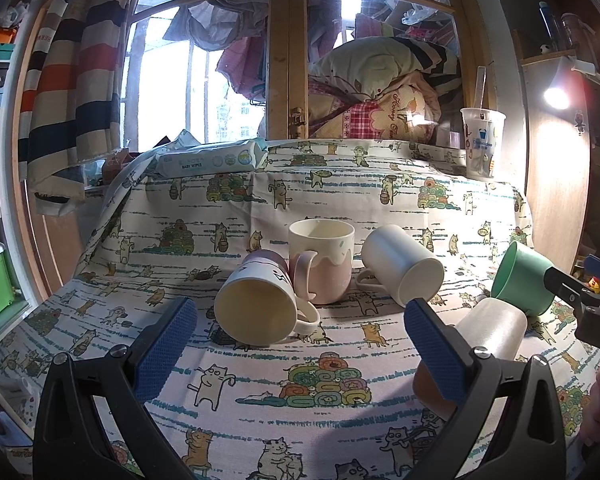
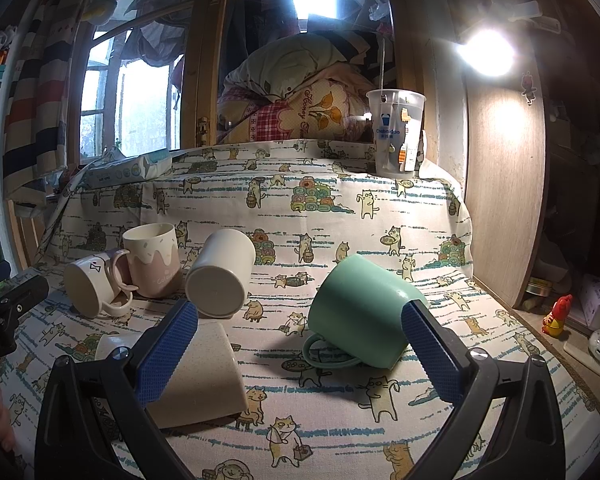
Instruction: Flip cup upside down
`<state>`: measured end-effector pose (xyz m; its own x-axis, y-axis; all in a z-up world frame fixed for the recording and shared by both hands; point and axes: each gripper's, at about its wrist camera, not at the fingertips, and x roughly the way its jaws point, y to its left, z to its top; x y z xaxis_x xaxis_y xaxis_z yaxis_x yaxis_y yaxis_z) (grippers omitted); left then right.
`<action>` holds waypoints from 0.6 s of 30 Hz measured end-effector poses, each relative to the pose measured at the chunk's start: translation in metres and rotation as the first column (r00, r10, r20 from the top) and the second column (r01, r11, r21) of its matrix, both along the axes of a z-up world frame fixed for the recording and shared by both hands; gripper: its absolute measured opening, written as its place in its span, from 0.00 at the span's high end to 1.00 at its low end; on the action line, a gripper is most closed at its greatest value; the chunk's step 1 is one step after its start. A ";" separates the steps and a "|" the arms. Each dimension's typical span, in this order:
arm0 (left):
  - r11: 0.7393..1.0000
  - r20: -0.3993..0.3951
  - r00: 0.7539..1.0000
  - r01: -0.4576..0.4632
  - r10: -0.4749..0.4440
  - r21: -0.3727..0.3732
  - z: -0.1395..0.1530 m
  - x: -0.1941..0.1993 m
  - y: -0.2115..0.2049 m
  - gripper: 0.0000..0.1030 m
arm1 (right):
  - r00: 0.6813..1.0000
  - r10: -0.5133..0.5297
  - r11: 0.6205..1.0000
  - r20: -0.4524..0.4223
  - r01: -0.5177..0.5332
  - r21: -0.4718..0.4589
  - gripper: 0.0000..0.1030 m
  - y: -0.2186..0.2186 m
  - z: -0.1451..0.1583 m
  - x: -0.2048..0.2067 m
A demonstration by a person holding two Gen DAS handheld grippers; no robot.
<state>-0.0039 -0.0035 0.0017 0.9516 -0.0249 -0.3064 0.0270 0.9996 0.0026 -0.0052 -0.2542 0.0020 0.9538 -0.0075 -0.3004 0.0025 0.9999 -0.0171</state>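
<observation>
The green cup (image 2: 360, 312) lies on its side on the bench (image 2: 340, 208), its handle resting on the cat-printed cloth and its mouth turned toward the far right. In the right wrist view we see it between the fingers of our right tool (image 2: 300, 344), close to the right pad (image 2: 430, 354); whether that pad touches it we cannot tell. The fingers stand wide apart and hold nothing. In the left wrist view the same cup (image 1: 520, 282) appears only at the right edge, partly behind the arm of the right tool (image 1: 580, 296).

Our left tool (image 1: 300, 350) is also spread open and empty, above bare cloth. In front of it lies a white mug (image 1: 260, 304) on its side with the mouth toward us. Behind it a pink mug (image 1: 322, 264) stands upright, and a cream cup (image 1: 404, 264) lies on its side to the right.

A beige cup (image 2: 200, 376) lies on its side near our left pad (image 2: 168, 350) in the right view; the left view shows it (image 1: 488, 332) partly hidden behind a pad.

At the far edge of the bench stands a clear plastic cup (image 2: 394, 132), and on the far left lies a pack of wipes (image 1: 212, 158), whose label we read only in the left view. The lamp (image 2: 486, 50) shines brightly at the upper right.
</observation>
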 end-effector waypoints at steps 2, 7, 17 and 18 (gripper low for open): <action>1.000 0.000 1.000 0.000 0.000 0.000 0.000 0.000 0.000 0.00 | 1.000 0.000 1.000 -0.001 0.000 0.000 0.00 0.000 0.000 0.001; 1.000 0.001 1.000 0.000 0.000 0.000 0.000 0.000 0.000 0.00 | 1.000 0.000 1.000 -0.001 0.000 0.000 0.00 0.000 0.000 0.001; 1.000 0.002 1.000 0.005 -0.005 -0.002 0.000 -0.001 -0.002 0.00 | 1.000 0.000 1.000 0.000 0.000 0.000 0.00 0.000 0.000 0.001; 1.000 0.001 1.000 0.007 -0.007 -0.002 0.000 -0.001 -0.002 0.00 | 1.000 0.000 1.000 -0.001 0.000 0.000 0.00 0.000 0.000 0.001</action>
